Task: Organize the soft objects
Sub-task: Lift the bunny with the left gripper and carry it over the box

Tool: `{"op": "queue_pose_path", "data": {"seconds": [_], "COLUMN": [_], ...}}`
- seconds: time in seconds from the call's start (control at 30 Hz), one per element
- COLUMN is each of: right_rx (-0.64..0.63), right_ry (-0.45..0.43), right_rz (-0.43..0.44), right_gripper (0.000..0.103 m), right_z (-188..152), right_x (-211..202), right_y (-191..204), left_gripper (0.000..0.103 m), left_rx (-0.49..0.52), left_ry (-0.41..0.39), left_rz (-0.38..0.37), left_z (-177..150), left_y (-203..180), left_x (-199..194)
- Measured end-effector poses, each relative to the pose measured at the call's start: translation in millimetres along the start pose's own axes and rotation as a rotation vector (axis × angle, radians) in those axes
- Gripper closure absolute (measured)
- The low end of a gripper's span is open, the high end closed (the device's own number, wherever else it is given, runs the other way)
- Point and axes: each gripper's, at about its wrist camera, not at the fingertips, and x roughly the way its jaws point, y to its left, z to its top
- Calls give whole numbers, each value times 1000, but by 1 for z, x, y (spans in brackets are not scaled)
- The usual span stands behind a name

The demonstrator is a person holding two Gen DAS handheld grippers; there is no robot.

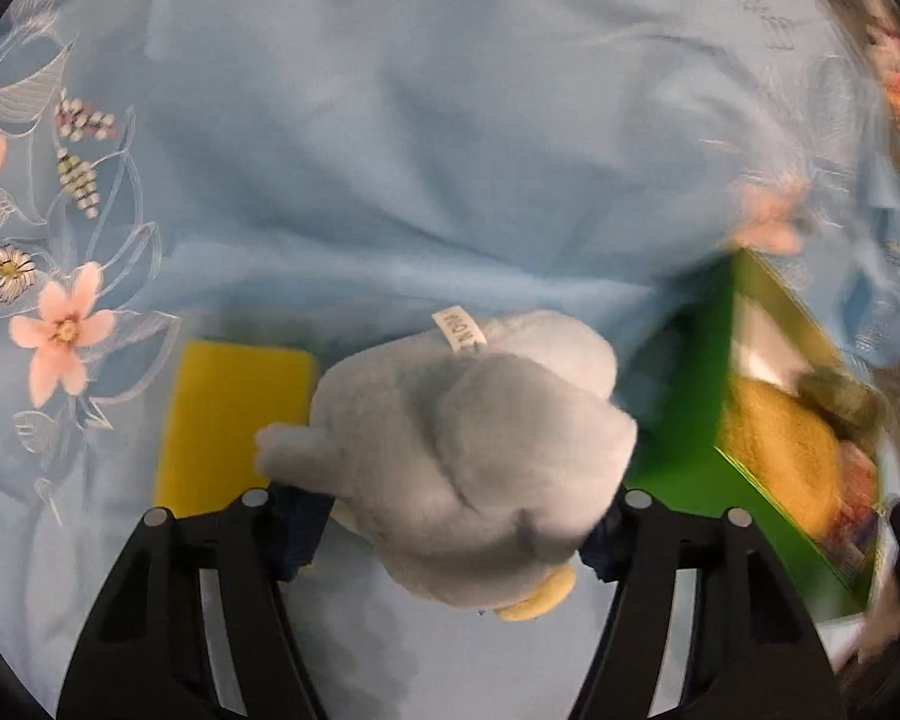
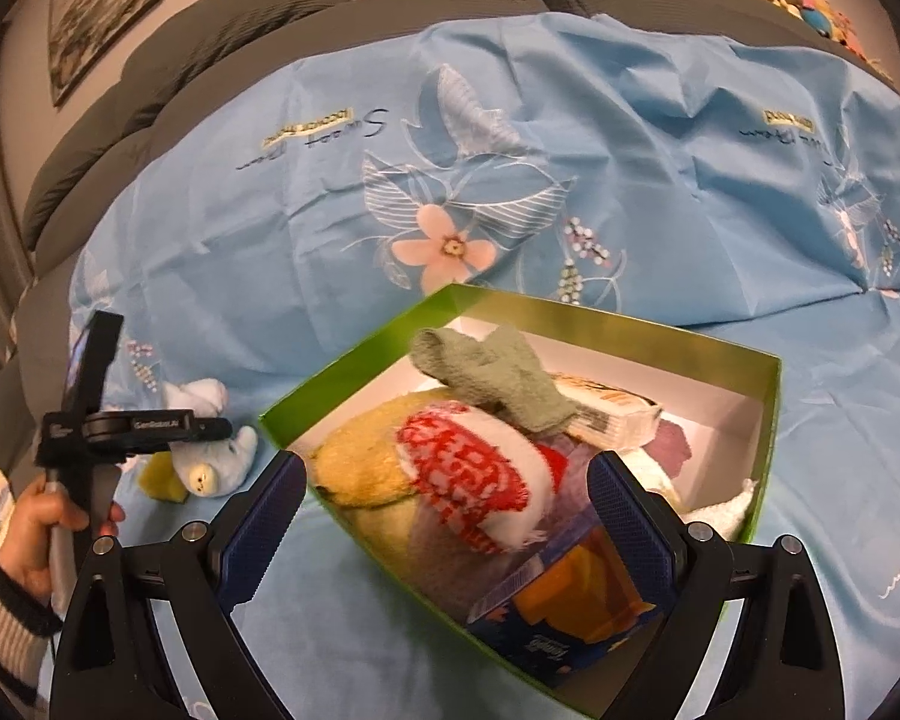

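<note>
The left gripper [image 1: 456, 531] tilts down, its pads pressing the pale blue plush toy [image 1: 468, 450]; beside it, the right gripper [image 2: 447, 519] gapes wide, holding nothing.

Fuzzy plush seal [image 1: 468, 450], smooth creased blue cloth [image 1: 390, 150], glossy green cardboard box [image 2: 768, 420], spongy yellow pad [image 1: 228, 420].

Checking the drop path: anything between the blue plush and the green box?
Nothing visible. The blue plush sits between the left gripper fingers, beside the green box, only bare blue sheet between them. The box is open-topped but already fairly full.
</note>
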Motion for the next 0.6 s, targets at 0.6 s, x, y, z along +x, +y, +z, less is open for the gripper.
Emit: {"op": "queue_pose_path", "data": {"seconds": [0.6], "right_rx": [-197], "right_ry": [112], "right_rz": [77], "right_gripper": [7], "right_z": [-21], "right_x": [-15], "right_y": [9], "left_gripper": [37], "left_rx": [142], "left_ry": [-14], "left_rz": [-322], "left_z": [-77], "left_y": [-103], "left_x": [-81]}}
